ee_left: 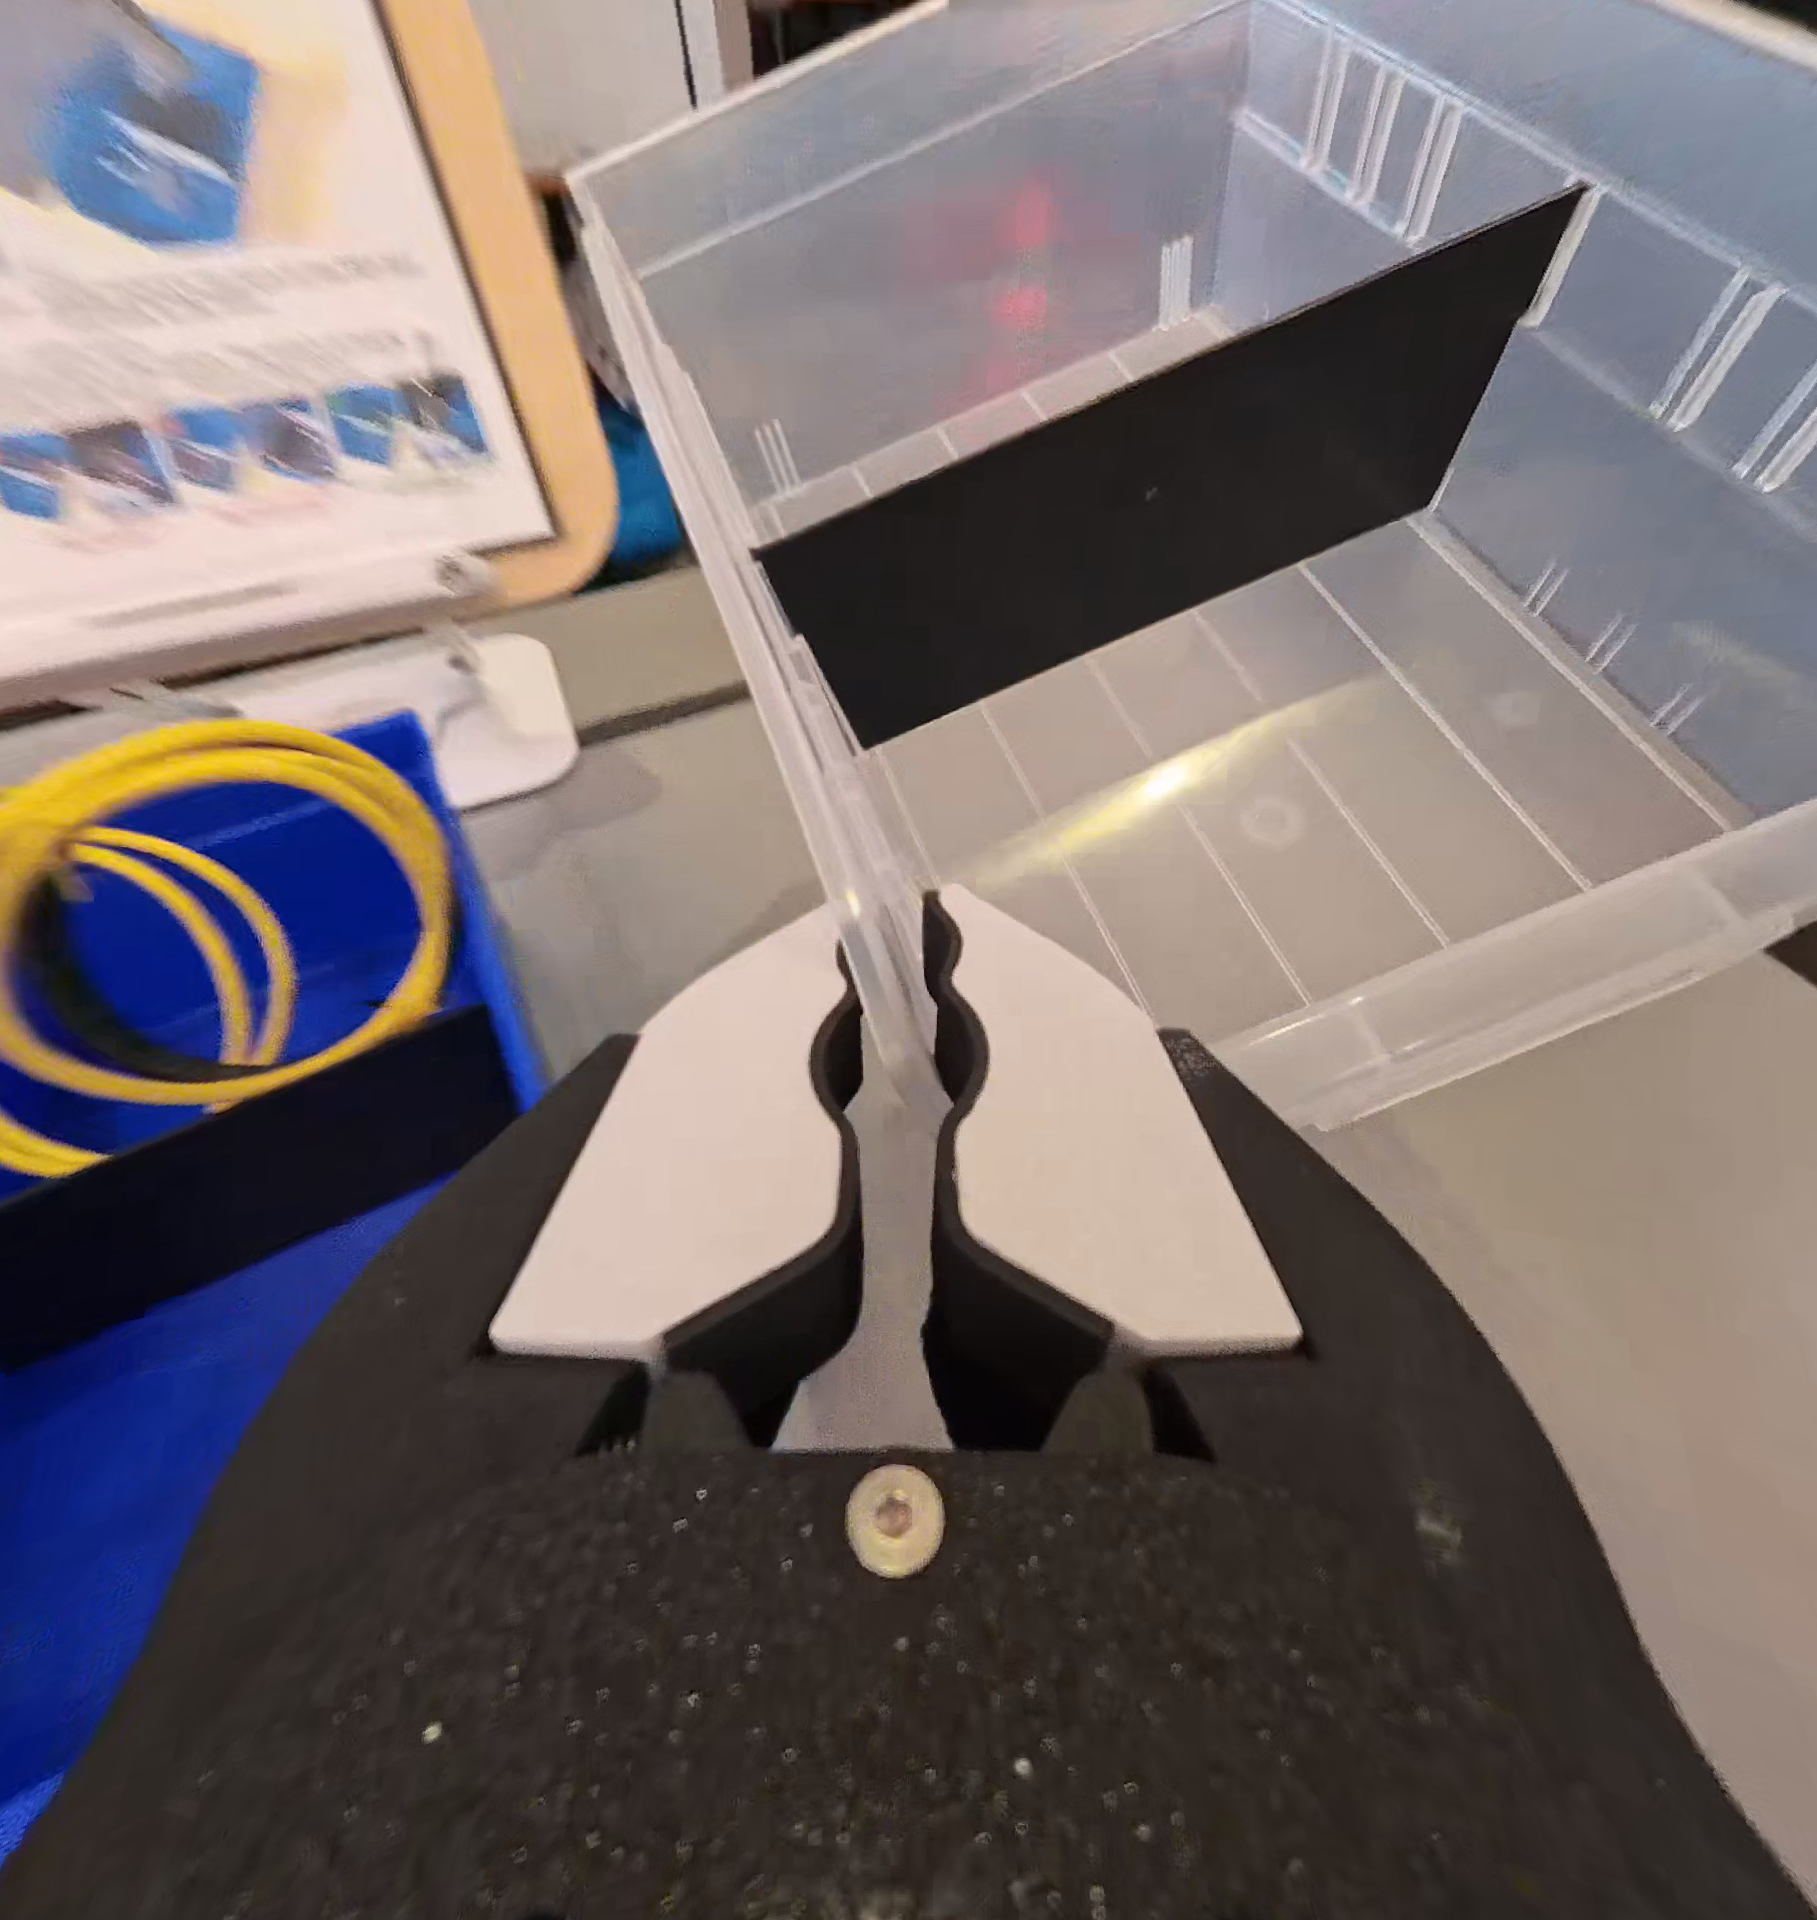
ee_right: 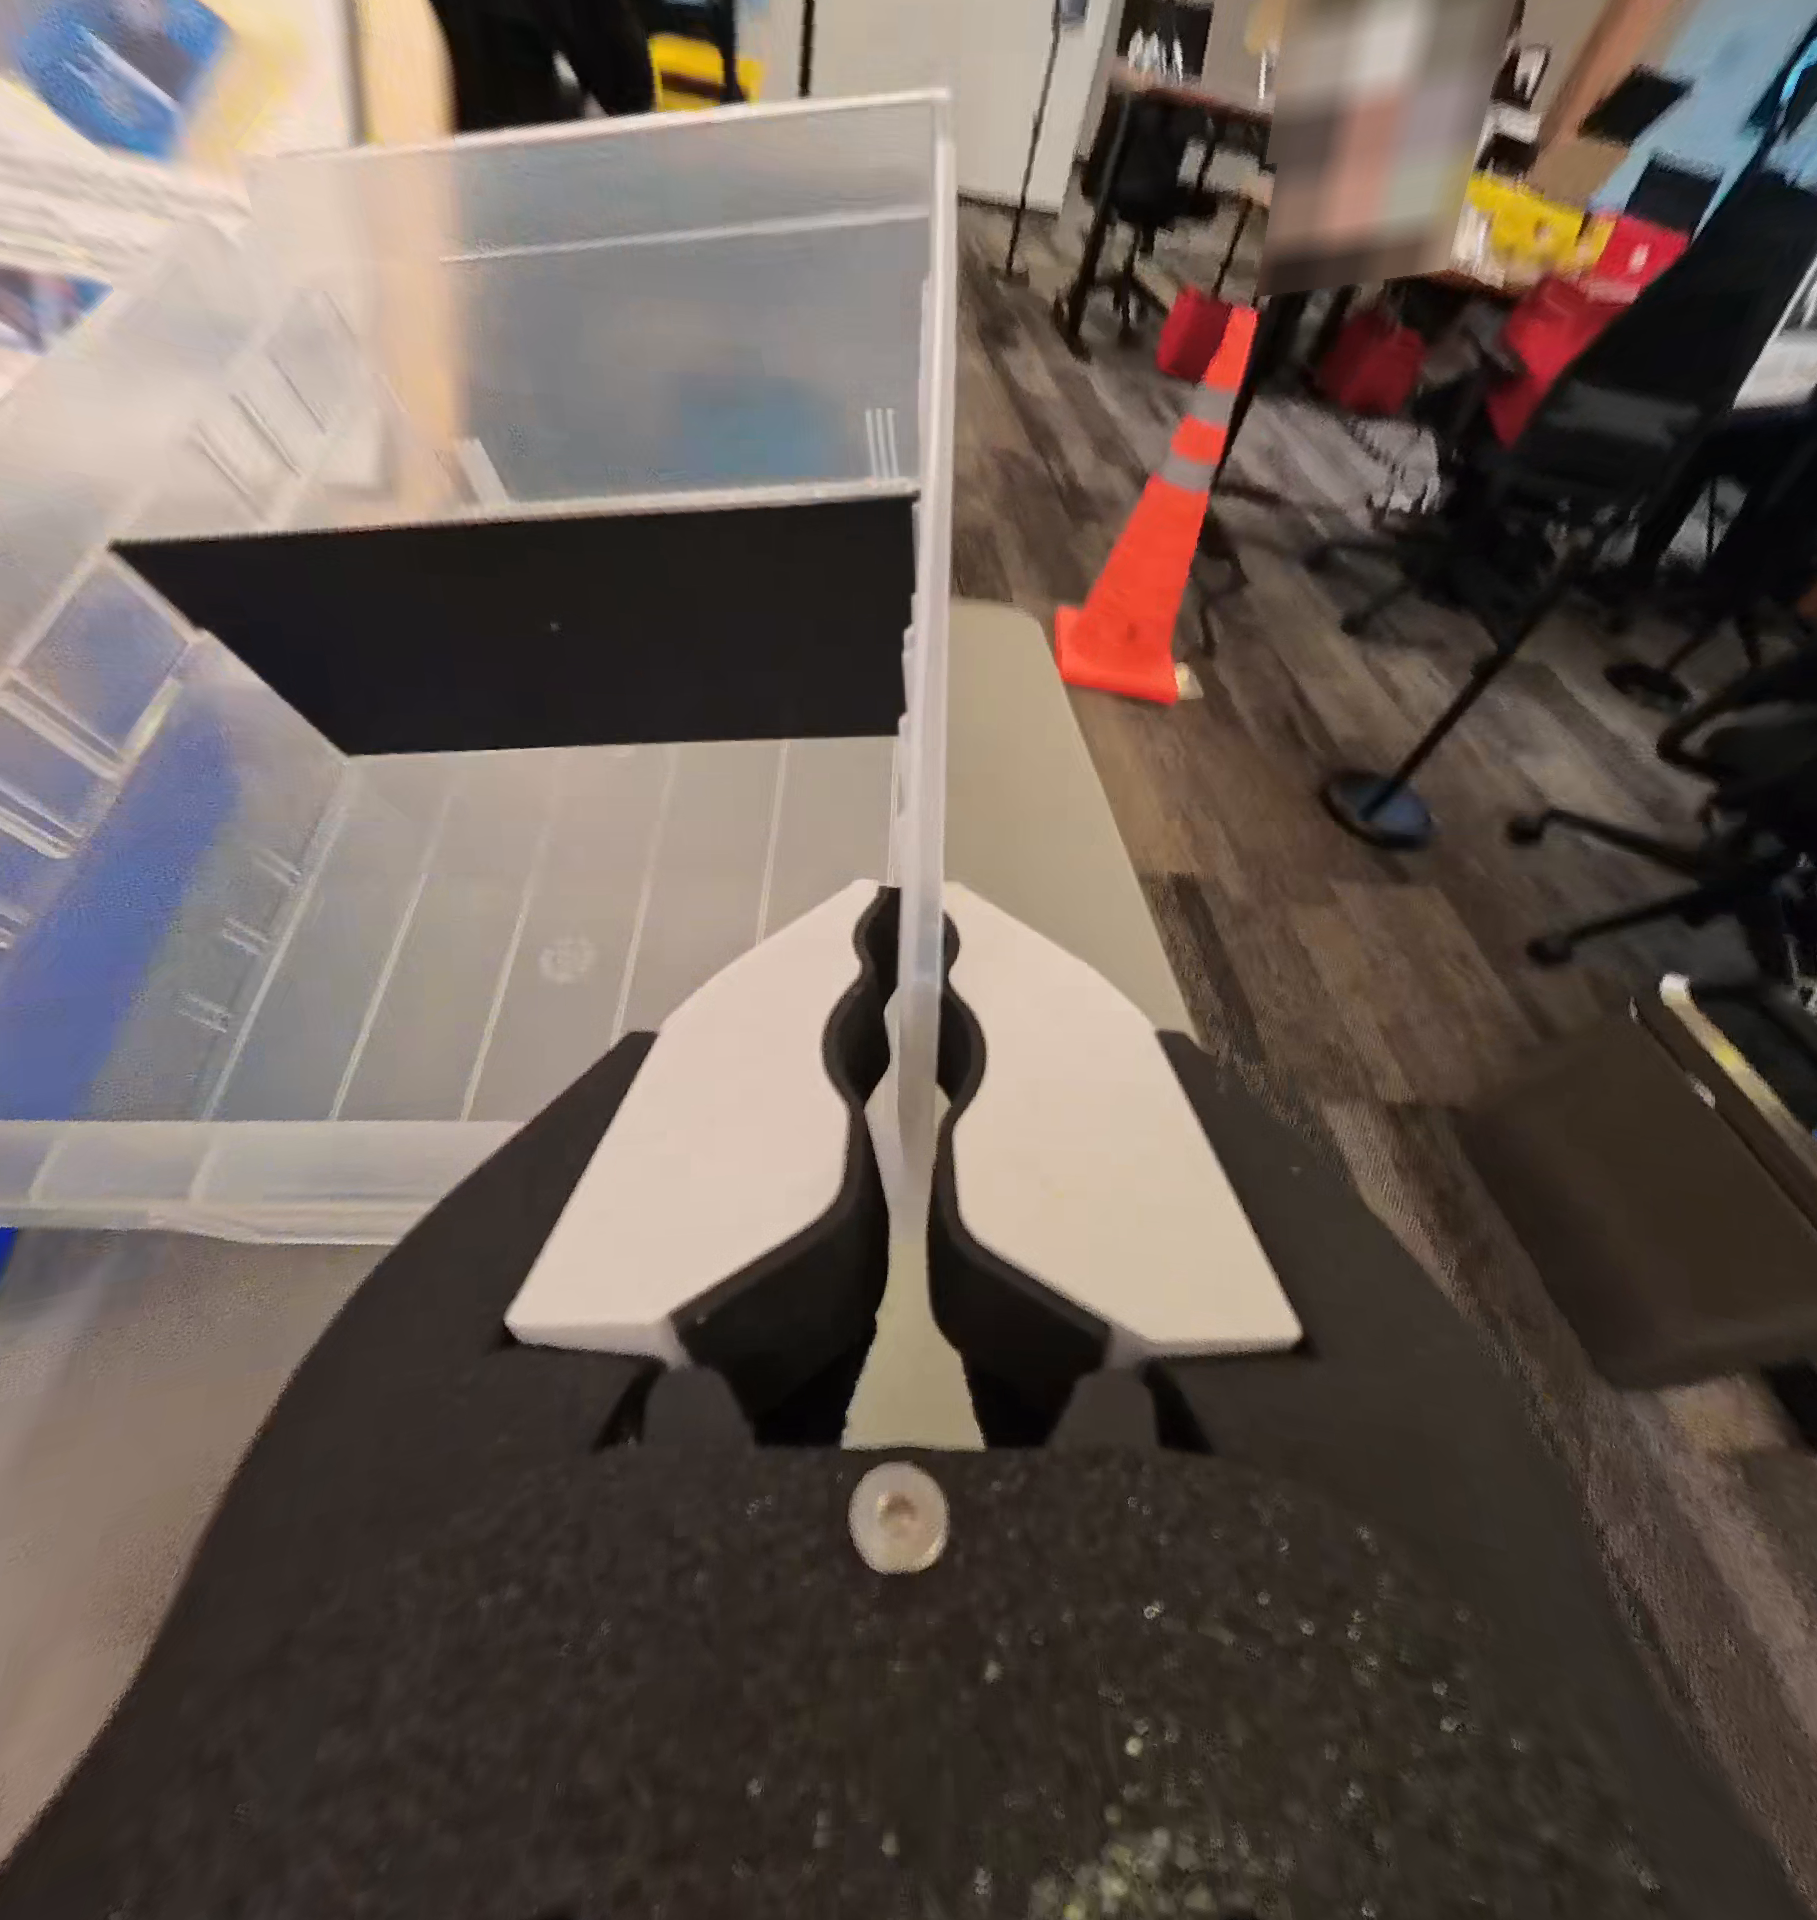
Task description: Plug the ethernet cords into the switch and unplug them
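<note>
Only the left wrist view shows the coiled yellow ethernet cords (ee_left: 156,935) in a blue bin (ee_left: 260,1455) left of the clear bin (ee_left: 1506,987), whose opposite side walls the left gripper (ee_left: 888,971) and right gripper (ee_right: 909,961) each clamp, open floor (ee_right: 1403,935) lying right of it.

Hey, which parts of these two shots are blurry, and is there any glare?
Left wrist view: poster and yellow cable coil motion-smeared, a glare streak on the clear bin's floor. Right wrist view: room background and orange cone soft, no strong glare.
</note>
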Available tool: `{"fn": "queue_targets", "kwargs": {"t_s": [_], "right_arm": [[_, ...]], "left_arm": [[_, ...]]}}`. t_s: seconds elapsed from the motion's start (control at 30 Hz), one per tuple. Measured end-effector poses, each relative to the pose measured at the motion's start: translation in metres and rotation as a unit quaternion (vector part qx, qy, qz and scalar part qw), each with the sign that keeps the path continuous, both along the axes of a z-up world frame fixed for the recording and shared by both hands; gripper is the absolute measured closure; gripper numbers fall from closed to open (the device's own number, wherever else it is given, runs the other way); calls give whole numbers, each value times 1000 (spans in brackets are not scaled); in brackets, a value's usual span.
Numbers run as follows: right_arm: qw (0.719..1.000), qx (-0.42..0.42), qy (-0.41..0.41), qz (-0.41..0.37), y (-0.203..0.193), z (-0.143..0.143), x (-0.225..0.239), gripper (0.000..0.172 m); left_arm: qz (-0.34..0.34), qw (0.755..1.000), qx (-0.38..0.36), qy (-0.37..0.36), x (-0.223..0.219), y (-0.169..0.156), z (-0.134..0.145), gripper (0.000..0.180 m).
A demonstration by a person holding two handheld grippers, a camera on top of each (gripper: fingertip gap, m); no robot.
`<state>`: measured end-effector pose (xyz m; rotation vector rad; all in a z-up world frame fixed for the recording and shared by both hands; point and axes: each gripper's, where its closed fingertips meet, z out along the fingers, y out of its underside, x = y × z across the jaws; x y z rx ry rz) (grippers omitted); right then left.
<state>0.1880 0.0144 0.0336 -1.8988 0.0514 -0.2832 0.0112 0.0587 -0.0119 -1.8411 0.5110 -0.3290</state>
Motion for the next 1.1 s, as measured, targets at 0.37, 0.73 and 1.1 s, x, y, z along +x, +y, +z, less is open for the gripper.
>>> {"fn": "queue_targets", "kwargs": {"t_s": [0.37, 0.73, 1.1], "right_arm": [[988, -77, 125, 45, 47, -141, 47, 170], [985, -78, 143, 48, 54, -167, 60, 169], [996, -27, 86, 22, 32, -128, 76, 140]], "left_arm": [[20, 995, -66, 73, 36, 23, -94, 169], [-37, 993, -94, 58, 52, 14, -117, 156], [-73, 996, -15, 48, -45, -6, -35, 135]]}}
